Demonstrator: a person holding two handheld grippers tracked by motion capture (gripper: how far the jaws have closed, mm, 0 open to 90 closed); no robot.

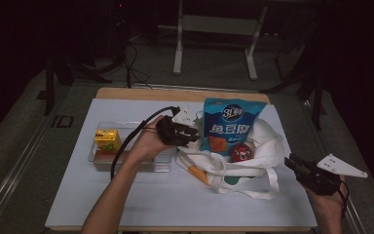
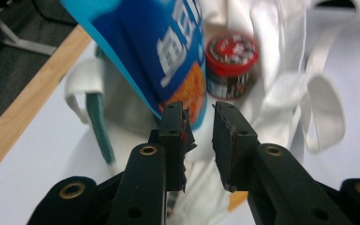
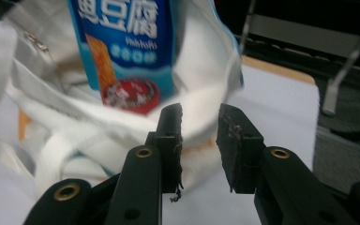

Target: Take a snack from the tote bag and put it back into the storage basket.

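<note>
While the left gripper [image 1: 191, 132] sits at the blue snack bag [image 1: 228, 126], the right gripper [image 1: 297, 165] waits off by the table's right edge.

Standing upright in the mouth of the white tote bag [image 1: 265, 141] near the middle of the table, the snack bag has its long axis running top to bottom, leaning slightly toward the far edge, with a red-lidded can [image 1: 241, 152] just beside its lower right corner. In the left gripper view the jaws stand apart with nothing between them, and the bag's lower corner [image 2: 187, 101] lies just ahead and to their left, so this hand is far nearer. The right gripper's jaws are also apart and empty, pointing at the tote's rim [image 3: 206, 131]. A yellow juice carton [image 1: 108, 139] rests in a clear tray [image 1: 163, 163] toward the left edge.
</note>
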